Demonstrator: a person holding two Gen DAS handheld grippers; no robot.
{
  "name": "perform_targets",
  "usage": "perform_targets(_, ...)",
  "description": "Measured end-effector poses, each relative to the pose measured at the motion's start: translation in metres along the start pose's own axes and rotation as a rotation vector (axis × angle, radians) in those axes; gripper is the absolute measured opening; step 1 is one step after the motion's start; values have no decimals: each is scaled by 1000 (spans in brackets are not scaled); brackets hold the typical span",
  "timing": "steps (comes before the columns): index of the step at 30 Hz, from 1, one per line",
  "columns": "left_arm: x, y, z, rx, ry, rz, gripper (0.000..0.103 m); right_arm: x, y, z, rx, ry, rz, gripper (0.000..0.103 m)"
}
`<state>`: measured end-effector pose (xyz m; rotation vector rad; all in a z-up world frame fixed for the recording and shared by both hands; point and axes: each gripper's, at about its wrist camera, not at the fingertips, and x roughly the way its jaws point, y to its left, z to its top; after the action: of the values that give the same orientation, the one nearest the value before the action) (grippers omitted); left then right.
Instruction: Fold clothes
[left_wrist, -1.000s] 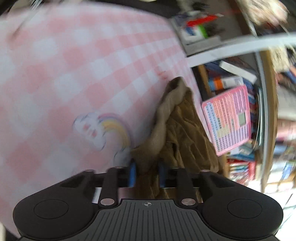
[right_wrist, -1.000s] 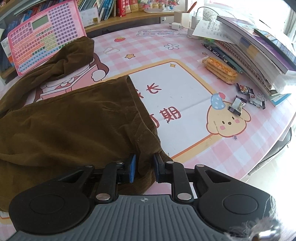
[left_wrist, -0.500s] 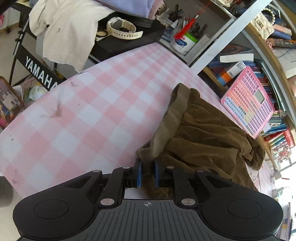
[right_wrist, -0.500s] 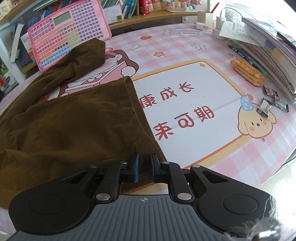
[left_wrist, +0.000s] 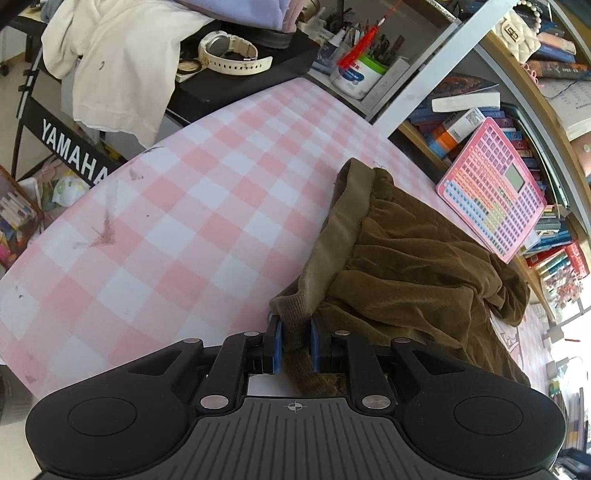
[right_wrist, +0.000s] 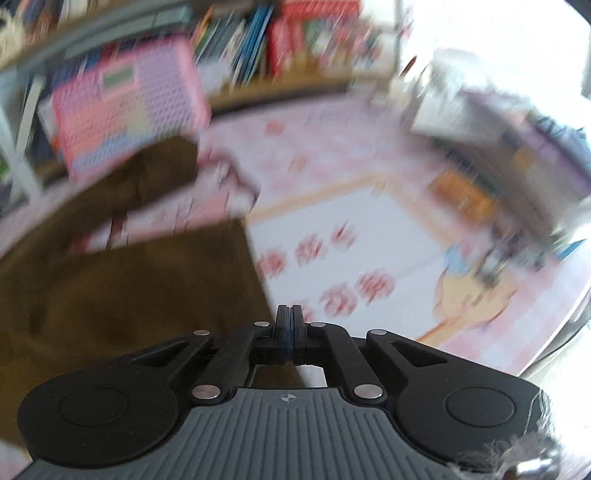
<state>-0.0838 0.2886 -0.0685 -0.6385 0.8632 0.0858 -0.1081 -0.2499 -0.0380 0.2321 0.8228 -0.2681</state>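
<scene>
Left gripper (left_wrist: 293, 345): blue pads (left_wrist: 275, 343) narrowly parted, clamped on the ribbed waistband corner of the brown trousers (left_wrist: 406, 280). Trousers spread, rumpled, over the pink checked tablecloth (left_wrist: 166, 229), reaching toward the pink toy keypad (left_wrist: 491, 184) leaning at the bookshelf. Right gripper (right_wrist: 289, 325): fingers pressed fully together, nothing visible between them; positioned at the trouser edge (right_wrist: 129, 288) above the printed mat. Right wrist view heavily motion-blurred; contact with fabric not determinable.

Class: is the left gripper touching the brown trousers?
Touching. In the left wrist view, the left gripper pinches the waistband of the brown trousers between its blue pads.
</scene>
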Motion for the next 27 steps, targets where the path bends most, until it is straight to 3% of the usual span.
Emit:
perform_targets(1, 1, 0, 0, 1, 0, 1, 18, -6, -3, 4, 13, -27, -3, 0)
perform_targets(5, -1, -4, 3, 35, -2, 17, 24, 11, -13, -5, 49, 76, -16, 1)
perform_targets(7, -5, -7, 6, 50, -24, 35, 43, 12, -15, -7, 76, 93, 9, 1)
perform_targets(9, -7, -10, 9, 63, -65, 78, 52, 8, -8, -4, 57, 82, 45, 1)
perform_targets(12, -8, -22, 13, 99, -122, 108, 52, 7, 3, 5, 12, 80, 95, 5)
perform_targets(17, -10, -51, 3, 146, -191, 81, 55, 9, 21, 25, -108, 67, 178, 32)
perform_targets(22, -5, -86, -18, 156, -205, 71, 57, 21, 38, 61, -270, 24, 278, 35)
perform_targets(27, 1, -126, -42, 126, -223, 94, 57, 51, 45, 108, -453, -5, 412, 48)
